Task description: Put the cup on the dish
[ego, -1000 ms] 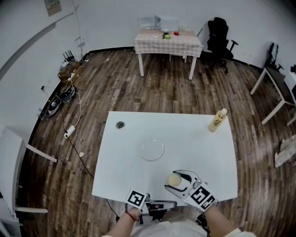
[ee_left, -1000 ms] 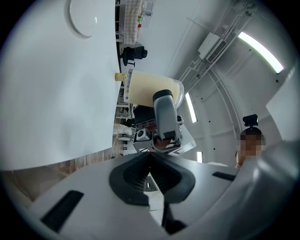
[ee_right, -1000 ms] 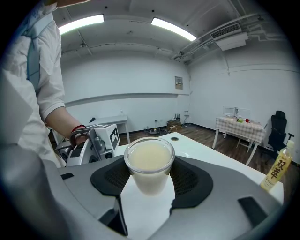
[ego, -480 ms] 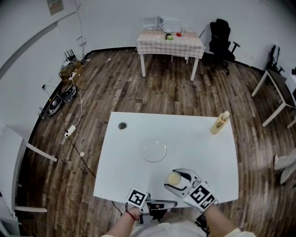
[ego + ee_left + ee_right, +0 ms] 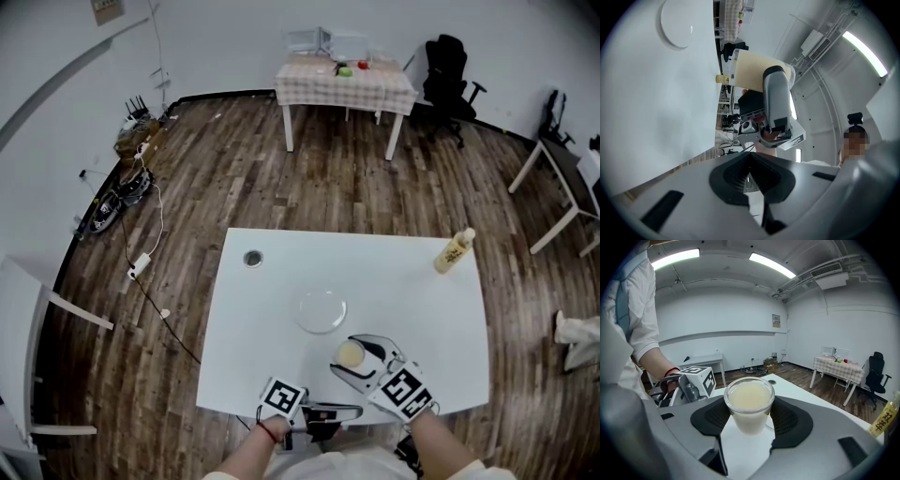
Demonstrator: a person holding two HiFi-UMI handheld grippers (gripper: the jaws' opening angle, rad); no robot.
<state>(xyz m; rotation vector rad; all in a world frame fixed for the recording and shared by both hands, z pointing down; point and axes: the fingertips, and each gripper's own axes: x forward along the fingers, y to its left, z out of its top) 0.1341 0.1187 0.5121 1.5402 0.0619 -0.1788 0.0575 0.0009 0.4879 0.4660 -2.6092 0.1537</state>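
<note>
A clear cup (image 5: pixel 351 353) of pale cream liquid sits between the jaws of my right gripper (image 5: pixel 346 357), which is shut on it. In the left gripper view the cup (image 5: pixel 757 70) hangs a little off the white table (image 5: pixel 412 281). The right gripper view shows the cup (image 5: pixel 749 404) upright, with a black pad against each of its sides. The round clear dish (image 5: pixel 322 311) lies on the table just beyond and left of the cup; the dish (image 5: pixel 677 26) has nothing on it. My left gripper (image 5: pixel 352 411) lies low at the table's front edge, pointing right, with its jaws together and nothing between them.
A yellow bottle (image 5: pixel 455 251) stands at the table's far right corner. A round cable hole (image 5: pixel 252 259) is at the far left. Further off stand a table with a checked cloth (image 5: pixel 342 80) and a black office chair (image 5: pixel 448 61). Cables lie by the left wall.
My right gripper has carried the cup away from the front edge and closer to the dish. The left gripper has stayed at the table's edge.
</note>
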